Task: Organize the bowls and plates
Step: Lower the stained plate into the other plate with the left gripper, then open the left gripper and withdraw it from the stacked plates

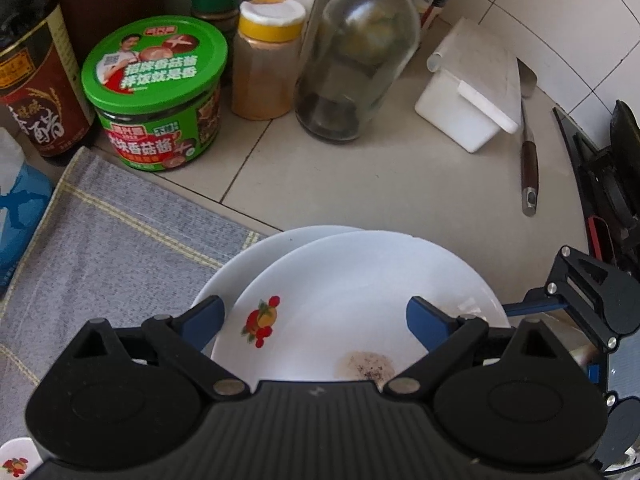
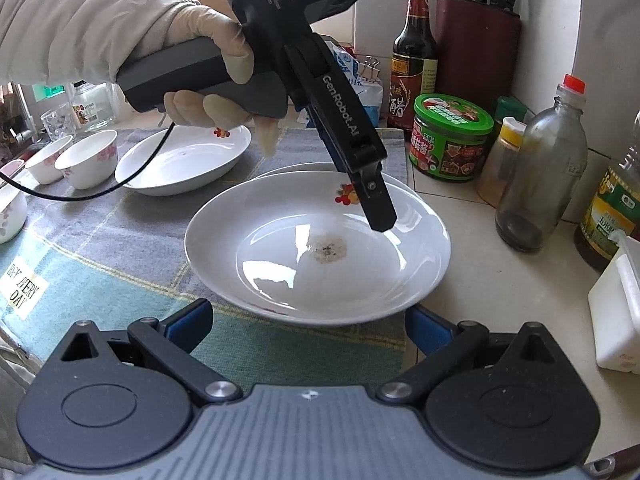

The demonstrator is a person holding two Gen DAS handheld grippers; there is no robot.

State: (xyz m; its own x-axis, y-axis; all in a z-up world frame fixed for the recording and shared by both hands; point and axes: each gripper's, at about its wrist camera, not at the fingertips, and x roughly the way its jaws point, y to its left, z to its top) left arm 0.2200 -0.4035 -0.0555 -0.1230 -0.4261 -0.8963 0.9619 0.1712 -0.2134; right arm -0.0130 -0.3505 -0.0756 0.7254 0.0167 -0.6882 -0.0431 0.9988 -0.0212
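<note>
A stained white plate (image 2: 316,244) is lying stacked on a second plate (image 1: 224,272), half on the grey cloth (image 2: 120,216), half on the tiled counter (image 1: 320,176). I am hovering my left gripper (image 1: 314,316) over it, fingers spread and empty. My right gripper (image 2: 308,320), likewise released, is waiting at the near rim.

At the upper left of the right wrist view, a cream-gloved hand (image 2: 208,60) under a pale puffy sleeve (image 2: 60,28). The black plastic left gripper (image 2: 382,216) bears white "GenRobot.AI" and "DAS" lettering, silver screws, blue finger pads (image 1: 206,316) and a thin black cable (image 2: 80,196).
</note>
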